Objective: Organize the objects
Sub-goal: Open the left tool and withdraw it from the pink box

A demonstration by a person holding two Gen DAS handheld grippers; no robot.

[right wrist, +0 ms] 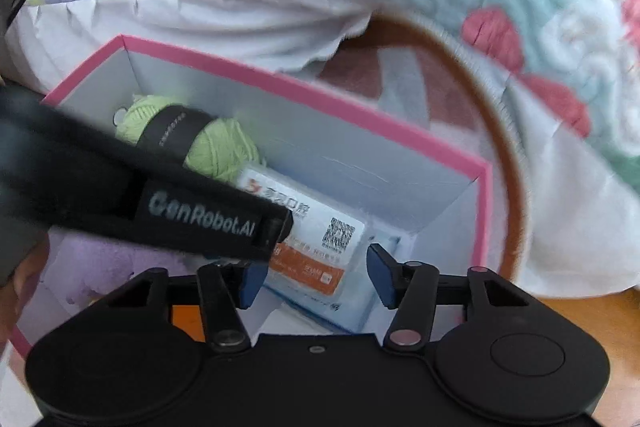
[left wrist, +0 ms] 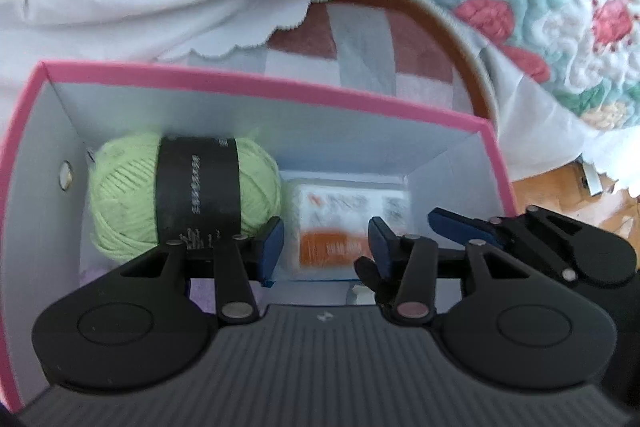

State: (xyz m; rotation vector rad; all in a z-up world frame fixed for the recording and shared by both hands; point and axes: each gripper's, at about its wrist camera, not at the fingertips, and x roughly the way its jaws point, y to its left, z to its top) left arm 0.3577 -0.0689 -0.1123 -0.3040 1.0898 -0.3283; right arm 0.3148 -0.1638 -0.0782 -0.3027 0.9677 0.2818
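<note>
Both claws sit down inside the pink box (left wrist: 256, 87). Left claw (left wrist: 326, 247) jaws partly apart, nothing between them. Right claw (right wrist: 316, 277) same: jaws apart over the orange-and-white packet (right wrist: 316, 247), pads not touching it that I can see. Packet lies flat on the box floor, just beside the green yarn ball (left wrist: 132, 187), which rests against the far wall. I read this as packet placed, release step. Next: lift both claws straight out, clear of the box walls.
</note>
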